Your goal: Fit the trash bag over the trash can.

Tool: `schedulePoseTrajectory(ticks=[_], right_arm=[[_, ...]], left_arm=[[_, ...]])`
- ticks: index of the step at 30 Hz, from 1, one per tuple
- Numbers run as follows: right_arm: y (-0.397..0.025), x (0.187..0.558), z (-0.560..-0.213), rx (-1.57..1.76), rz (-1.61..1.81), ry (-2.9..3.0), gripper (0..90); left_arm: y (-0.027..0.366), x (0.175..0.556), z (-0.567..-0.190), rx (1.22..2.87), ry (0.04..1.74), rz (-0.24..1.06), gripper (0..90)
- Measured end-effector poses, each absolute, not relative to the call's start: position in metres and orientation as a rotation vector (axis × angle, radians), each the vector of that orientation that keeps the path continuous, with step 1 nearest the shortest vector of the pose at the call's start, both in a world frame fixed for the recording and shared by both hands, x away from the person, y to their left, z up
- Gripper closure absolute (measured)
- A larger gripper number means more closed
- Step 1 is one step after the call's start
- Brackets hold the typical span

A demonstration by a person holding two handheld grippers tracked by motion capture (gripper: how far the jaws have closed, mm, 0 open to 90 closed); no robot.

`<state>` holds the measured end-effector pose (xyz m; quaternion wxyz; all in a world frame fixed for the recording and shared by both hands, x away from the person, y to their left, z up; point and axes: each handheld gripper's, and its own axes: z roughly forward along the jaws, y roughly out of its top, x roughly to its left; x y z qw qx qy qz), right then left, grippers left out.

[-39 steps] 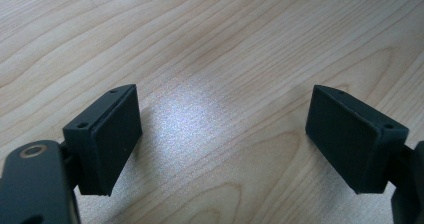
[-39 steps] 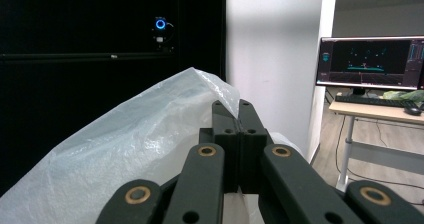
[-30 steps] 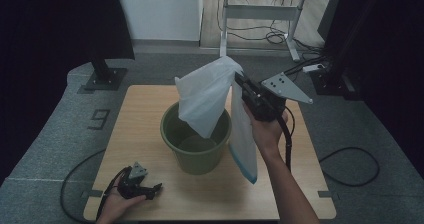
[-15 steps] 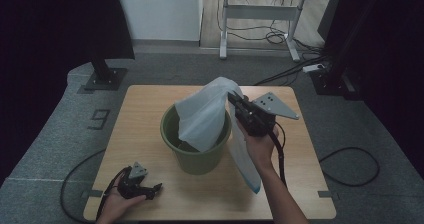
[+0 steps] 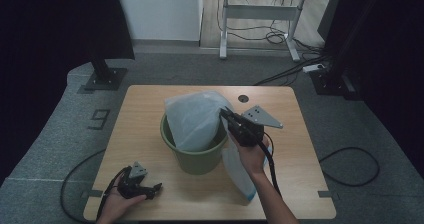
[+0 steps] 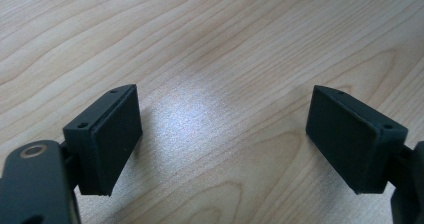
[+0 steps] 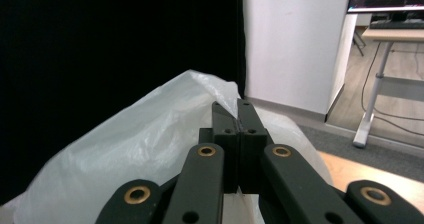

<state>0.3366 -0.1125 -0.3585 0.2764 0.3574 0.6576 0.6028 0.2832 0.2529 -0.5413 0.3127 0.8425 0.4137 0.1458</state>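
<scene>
Right gripper (image 5: 223, 112), jaws pinched on the translucent plastic bag (image 5: 192, 119), is lowering it into the green bucket (image 5: 192, 156); lining step looks midway. Left gripper (image 5: 156, 188) is resting in front of the bucket, jaws spread, empty. Next: spreading the bag's mouth over the bucket's rim.

We see a thin, crinkled, translucent white plastic bag (image 5: 195, 119), a smooth matt green bucket (image 5: 197, 156), likely plastic, and a pale wood-grain table (image 5: 280, 109) with a soft sheen. Our right gripper (image 7: 238, 115) and left gripper (image 6: 222, 139) have matt black jaws with brass-coloured rivets.
</scene>
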Motion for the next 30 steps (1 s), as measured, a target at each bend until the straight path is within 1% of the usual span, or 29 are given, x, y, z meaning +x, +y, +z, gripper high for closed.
schedulePoseTrajectory(ticks=[1, 4, 7, 15, 30], right_arm=[[-0.111, 0.336, -0.365, 0.951, 1.603, 1.781, 88.5], [-0.111, 0.334, -0.369, 0.945, 1.595, 1.788, 88.5], [-0.121, 0.323, -0.374, 0.939, 1.598, 1.775, 88.5], [-0.141, 0.299, -0.364, 0.902, 1.615, 1.727, 88.4], [-0.149, 0.282, -0.360, 0.890, 1.649, 1.705, 88.4]], left_arm=[[0.253, 0.283, -0.541, 2.224, 1.091, 0.387, 14.4], [0.254, 0.283, -0.540, 2.225, 1.090, 0.390, 14.4], [0.254, 0.283, -0.540, 2.218, 1.090, 0.398, 14.4], [0.255, 0.283, -0.540, 2.217, 1.096, 0.393, 14.5], [0.257, 0.284, -0.541, 2.220, 1.102, 0.389, 14.5]])
